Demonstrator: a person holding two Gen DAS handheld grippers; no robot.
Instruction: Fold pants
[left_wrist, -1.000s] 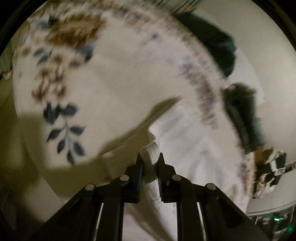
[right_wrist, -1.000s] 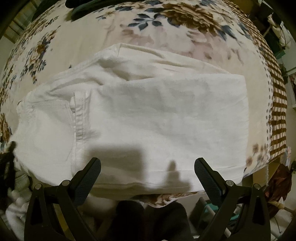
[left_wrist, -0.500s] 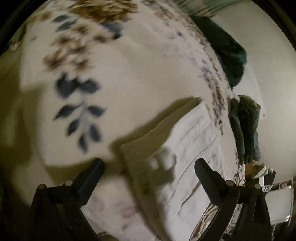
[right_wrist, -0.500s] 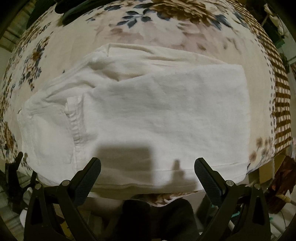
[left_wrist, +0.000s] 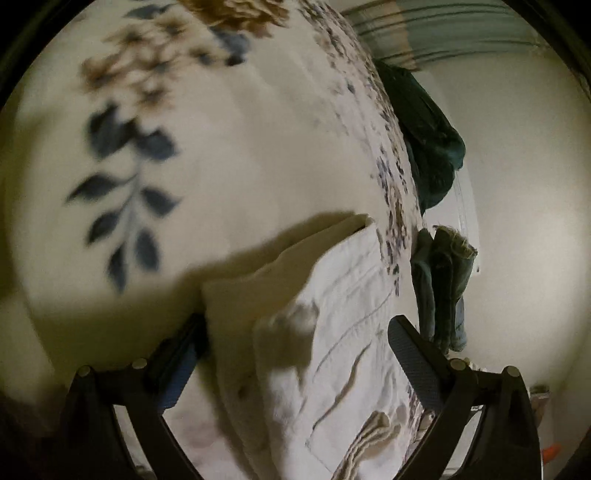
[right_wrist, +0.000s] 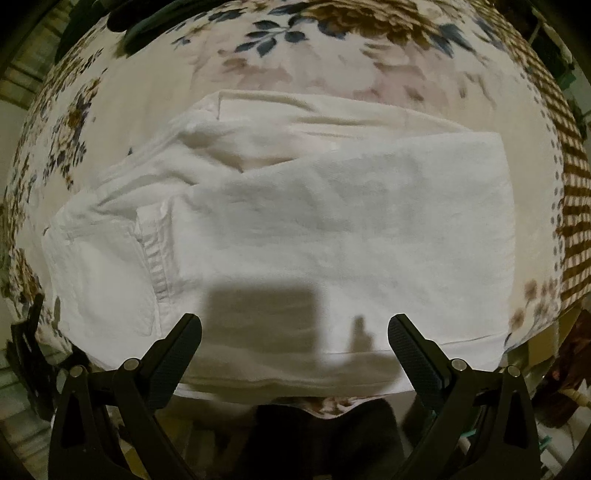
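White pants (right_wrist: 295, 236) lie folded flat on a floral bedspread (right_wrist: 332, 55), waistband and pocket at the left, folded legs reaching right. My right gripper (right_wrist: 294, 347) is open and empty, hovering over the near edge of the pants. In the left wrist view the pants (left_wrist: 332, 350) show from the waistband end, stacked in layers. My left gripper (left_wrist: 295, 354) is open with its jaws wide either side of that end, holding nothing.
The floral bedspread (left_wrist: 184, 166) covers the bed. Dark green clothes (left_wrist: 428, 133) and a folded green garment (left_wrist: 443, 288) lie at the bed's far edge by a pale wall. A brown checked border (right_wrist: 569, 206) marks the bed's right edge.
My left gripper was shut on a pants corner a second ago. It has opened, let the cloth drop onto the pile, and shifted. The right gripper has stayed open above the pants.
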